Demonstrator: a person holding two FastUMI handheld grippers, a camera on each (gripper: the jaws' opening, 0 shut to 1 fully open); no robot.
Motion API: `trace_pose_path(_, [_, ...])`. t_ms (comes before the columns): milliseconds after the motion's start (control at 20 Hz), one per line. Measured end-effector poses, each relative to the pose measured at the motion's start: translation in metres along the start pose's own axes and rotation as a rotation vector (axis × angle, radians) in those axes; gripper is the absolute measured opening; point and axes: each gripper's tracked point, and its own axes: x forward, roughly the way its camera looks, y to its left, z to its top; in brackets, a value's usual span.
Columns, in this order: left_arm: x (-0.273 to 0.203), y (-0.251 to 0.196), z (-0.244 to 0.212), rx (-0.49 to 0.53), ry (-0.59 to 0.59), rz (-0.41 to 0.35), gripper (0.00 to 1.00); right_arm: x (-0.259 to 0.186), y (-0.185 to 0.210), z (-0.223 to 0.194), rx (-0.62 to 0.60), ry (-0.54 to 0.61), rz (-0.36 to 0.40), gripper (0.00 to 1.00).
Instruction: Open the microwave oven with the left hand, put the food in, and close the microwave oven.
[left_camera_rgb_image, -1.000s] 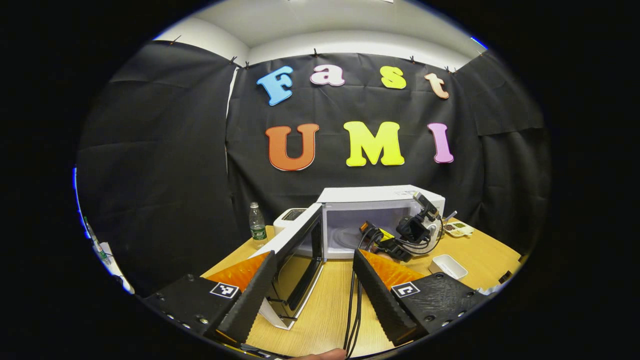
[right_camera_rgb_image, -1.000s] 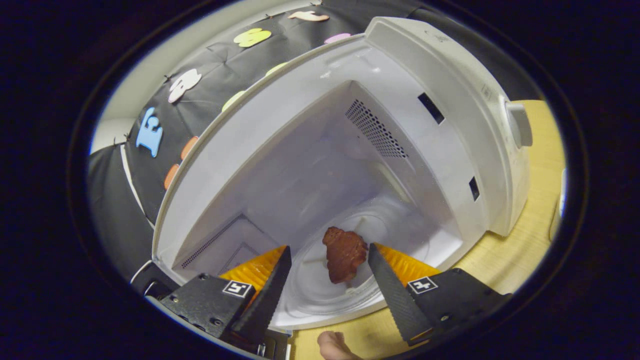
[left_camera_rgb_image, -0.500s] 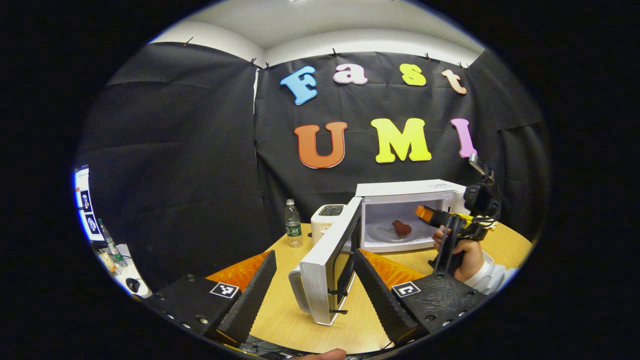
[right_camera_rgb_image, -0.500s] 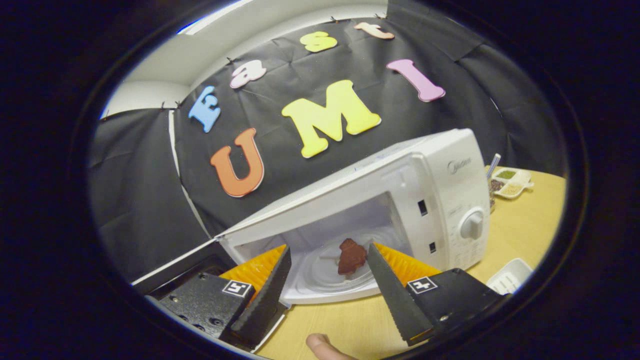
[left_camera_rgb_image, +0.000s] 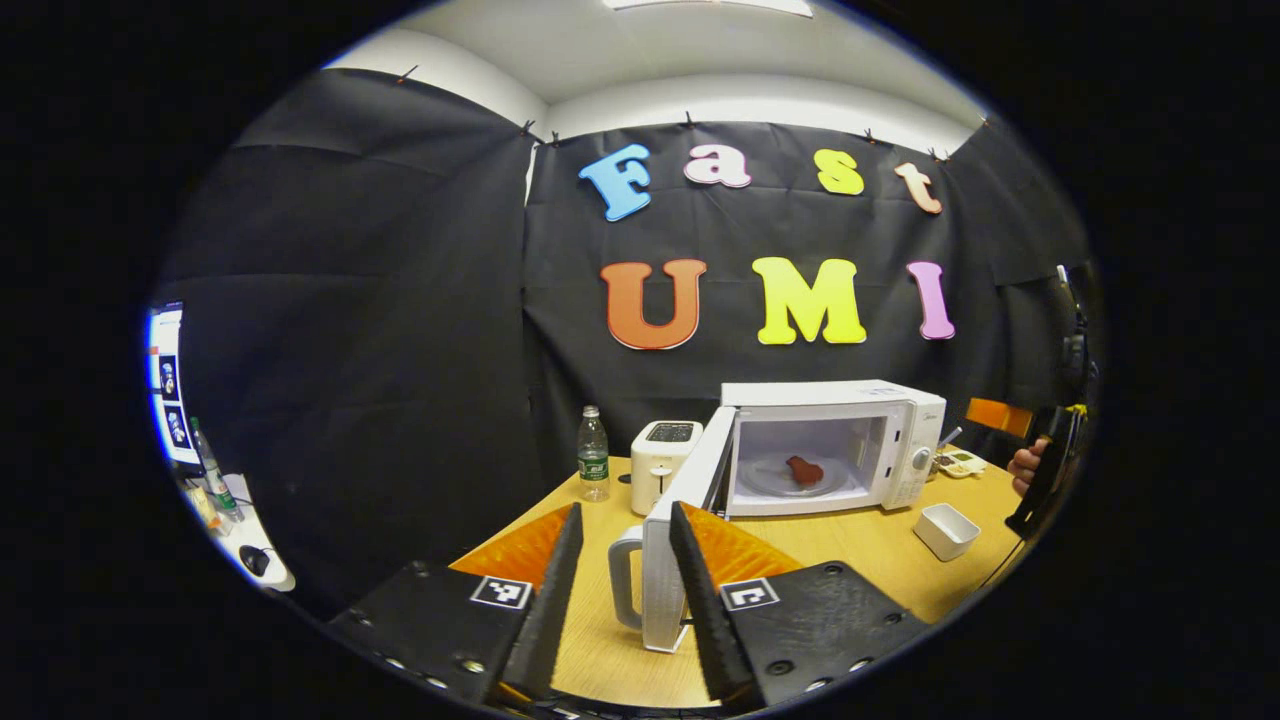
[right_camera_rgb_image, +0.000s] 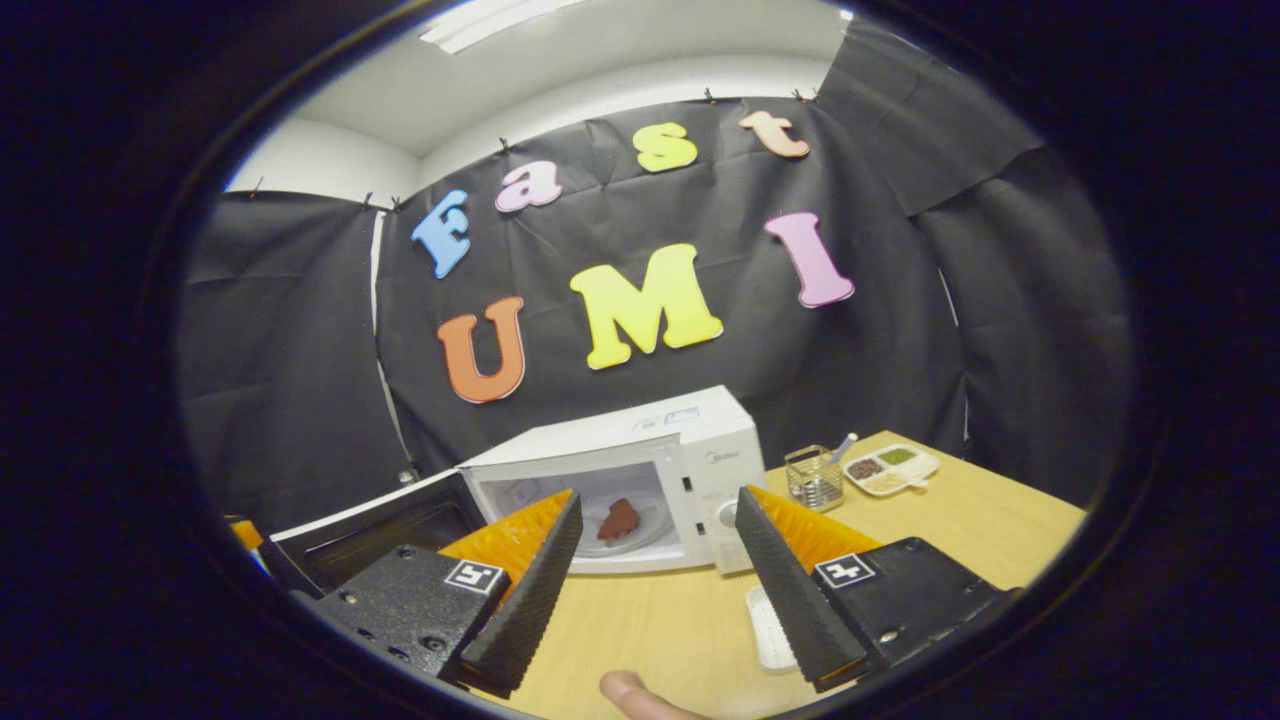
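**Two grippers drawn back from the open microwave, food lying inside**

Two grippers are sitting clear of the microwave (left_camera_rgb_image: 830, 445), your landmark here. You are holding the left gripper (left_camera_rgb_image: 620, 590) low in front of the swung-out door (left_camera_rgb_image: 665, 540), its fingers set fairly narrow on either side of the door's free edge and curved white handle (left_camera_rgb_image: 622, 580); whether either finger is touching the door, you cannot tell from this angle. You are holding the right gripper (right_camera_rgb_image: 655, 580) level, facing the microwave's front, its fingers spread wide with nothing between them, and one of your fingertips (right_camera_rgb_image: 630, 690) is showing beneath it.

In the left gripper view your right hand (left_camera_rgb_image: 1025, 468) is gripping that tool off to the microwave's right side.

The microwave is a boxy, smooth white case with a round knob on its panel. The food (left_camera_rgb_image: 803, 470), a lumpy dark reddish-brown piece, is lying on the round glass plate (left_camera_rgb_image: 775, 482) inside the cavity.

The table (right_camera_rgb_image: 960, 520) under the microwave is pale wood-grain. Left of the microwave, a white toaster (left_camera_rgb_image: 662, 462) and a clear plastic bottle (left_camera_rgb_image: 593, 468) are standing. To its right, a small white rectangular dish (left_camera_rgb_image: 946, 530) is sitting on the table.
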Motion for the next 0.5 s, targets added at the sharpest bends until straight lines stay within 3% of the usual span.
trace_pose_path(50, [-0.003, -0.002, 0.003, -0.007, -0.013, -0.016, 0.19, -0.017, -0.01, 0.009, -0.005, -0.01, -0.012, 0.98])
trace_pose_path(100, [-0.006, -0.002, 0.005, -0.016, -0.023, -0.018, 0.07, -0.034, -0.019, 0.019, -0.016, -0.029, -0.022, 0.98])
trace_pose_path(250, [-0.022, 0.001, -0.002, -0.016, -0.041, -0.011, 0.06, -0.078, -0.043, 0.05, -0.058, -0.084, -0.058, 0.98])
trace_pose_path(300, [-0.022, 0.002, -0.001, -0.038, -0.037, -0.024, 0.11, -0.09, -0.047, 0.058, -0.068, -0.096, -0.059, 0.98])
trace_pose_path(350, [-0.02, 0.007, -0.003, -0.05, -0.032, -0.025, 0.1, -0.1, -0.049, 0.065, -0.074, -0.1, -0.058, 0.98])
trace_pose_path(400, [-0.018, 0.015, -0.005, -0.053, -0.033, -0.011, 0.0, -0.11, -0.053, 0.071, -0.074, -0.106, -0.064, 0.98])
trace_pose_path(500, [-0.009, 0.026, -0.013, -0.05, -0.032, -0.007, 0.0, -0.125, -0.055, 0.075, -0.078, -0.112, -0.058, 0.98])
